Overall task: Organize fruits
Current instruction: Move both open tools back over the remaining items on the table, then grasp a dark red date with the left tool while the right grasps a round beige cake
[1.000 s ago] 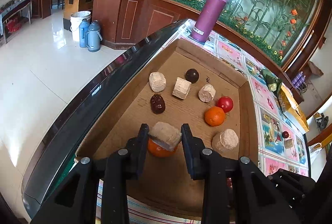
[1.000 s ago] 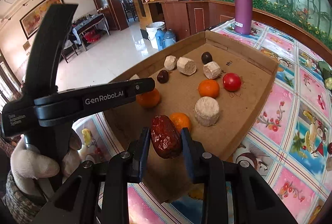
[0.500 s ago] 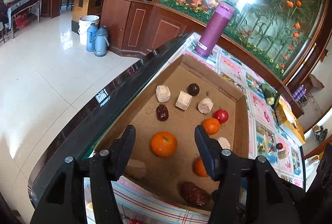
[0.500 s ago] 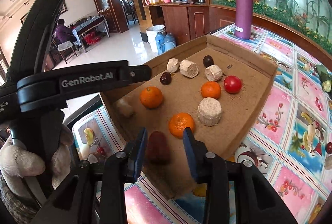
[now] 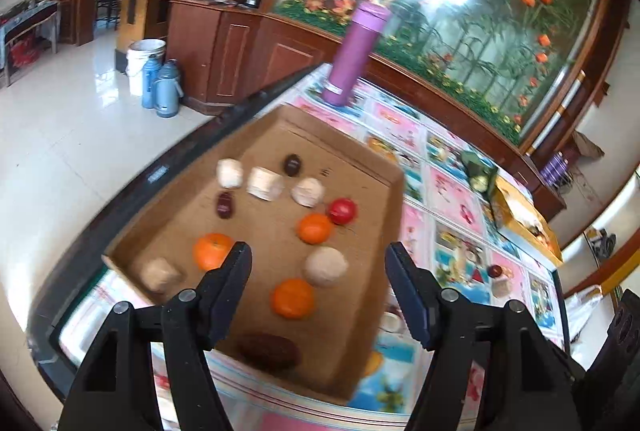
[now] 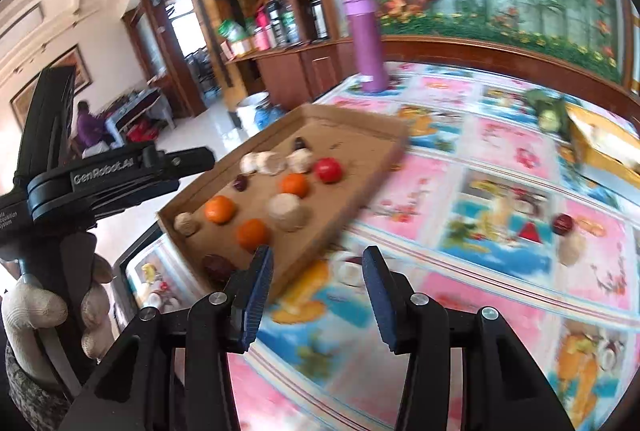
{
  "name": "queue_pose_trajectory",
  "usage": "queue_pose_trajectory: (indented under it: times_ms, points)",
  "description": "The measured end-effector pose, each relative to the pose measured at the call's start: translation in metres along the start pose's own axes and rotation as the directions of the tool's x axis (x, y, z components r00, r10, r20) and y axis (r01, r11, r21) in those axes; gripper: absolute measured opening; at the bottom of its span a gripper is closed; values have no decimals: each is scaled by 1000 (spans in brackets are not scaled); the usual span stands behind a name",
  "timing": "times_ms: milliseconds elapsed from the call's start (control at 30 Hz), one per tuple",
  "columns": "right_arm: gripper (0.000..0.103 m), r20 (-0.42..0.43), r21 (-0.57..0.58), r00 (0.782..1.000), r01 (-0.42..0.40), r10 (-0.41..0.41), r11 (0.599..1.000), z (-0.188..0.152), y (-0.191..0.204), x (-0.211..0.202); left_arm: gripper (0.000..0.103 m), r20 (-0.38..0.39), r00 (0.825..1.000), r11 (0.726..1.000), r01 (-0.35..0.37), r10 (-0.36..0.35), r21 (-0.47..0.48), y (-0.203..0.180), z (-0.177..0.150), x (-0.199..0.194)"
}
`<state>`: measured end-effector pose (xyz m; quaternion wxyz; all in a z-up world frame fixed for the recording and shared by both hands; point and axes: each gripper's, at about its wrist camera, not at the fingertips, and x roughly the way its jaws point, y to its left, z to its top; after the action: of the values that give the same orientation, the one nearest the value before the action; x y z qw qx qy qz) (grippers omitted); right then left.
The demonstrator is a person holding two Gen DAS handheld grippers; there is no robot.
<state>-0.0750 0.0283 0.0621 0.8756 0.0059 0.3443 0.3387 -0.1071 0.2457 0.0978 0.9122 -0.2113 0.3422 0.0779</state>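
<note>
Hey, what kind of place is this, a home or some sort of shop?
Probably a large family home or a small restaurant's dining hall; I cannot tell which. A big fish tank sits on wooden cabinets, thermos flasks stand on a glossy tiled floor, and the table wears a fruit-print cloth.

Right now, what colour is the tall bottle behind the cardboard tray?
Purple, with a lighter pink-purple cap. The bottle shows best in the left wrist view.

Our left wrist camera looks down along its fingers into the cardboard tray [image 5: 280, 135]; our right, perhaps lower, shares it [image 6: 348, 119] leftward.
</note>
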Motion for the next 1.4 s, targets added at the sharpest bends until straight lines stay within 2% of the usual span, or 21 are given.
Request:
queue_pose_trajectory:
  times_ms: [133, 300, 400, 467, 600, 667, 800, 967, 1000, 1033, 1067, 1233, 1400]
  points:
    - [56, 41, 122, 993, 102, -108, 987, -15, -64, -44, 72, -51, 998, 996, 49, -45, 78, -45, -15, 19]
    - [56, 17, 290, 960, 263, -279, 920, -41, -149, -95, 72, -155, 982, 974, 136, -108, 183, -106, -39, 51]
    - [56, 4, 345, 940, 319, -341, 883, -53, -181, -118, 72, -208, 969, 957, 178, -130, 230, -133, -52, 67]
    - [56, -13, 361, 935, 335, -355, 870, -55, -193, -122, 72, -236, 962, 951, 194, -136, 243, -144, -59, 74]
    - [56, -57, 343, 943, 326, -327, 881, -46, -202, -104, 72, -265, 957, 954, 184, -119, 238, -147, -65, 86]
    - [56, -80, 315, 951, 307, -298, 898, -37, -200, -83, 72, -261, 960, 962, 161, -101, 219, -140, -63, 89]
    - [56, -116, 235, 954, 297, -276, 926, -14, -192, -33, 72, -244, 967, 973, 119, -70, 195, -128, -56, 91]
    - [54, -129, 186, 956, 285, -265, 940, 2, -189, 13, 72, -228, 973, 966, 97, -40, 242, -131, -46, 96]
    - [50, -132, 179, 954, 289, -268, 940, 2, -188, 19, 72, -226, 974, 961, 95, -35, 260, -135, -45, 98]
    - [36, -137, 176, 953, 291, -270, 940, 3, -189, 24, 72, -227, 973, 957, 96, -32, 275, -138, -43, 100]
    - [30, -148, 176, 952, 291, -267, 940, 2, -190, 29, 72, -229, 973, 953, 98, -31, 288, -141, -42, 102]
    - [29, -123, 231, 956, 289, -266, 929, -5, -203, 13, 72, -266, 962, 918, 153, -55, 365, -171, -43, 122]
    - [29, -110, 278, 924, 382, -366, 881, -20, -226, -17, 71, -318, 943, 866, 235, -94, 441, -215, -55, 153]
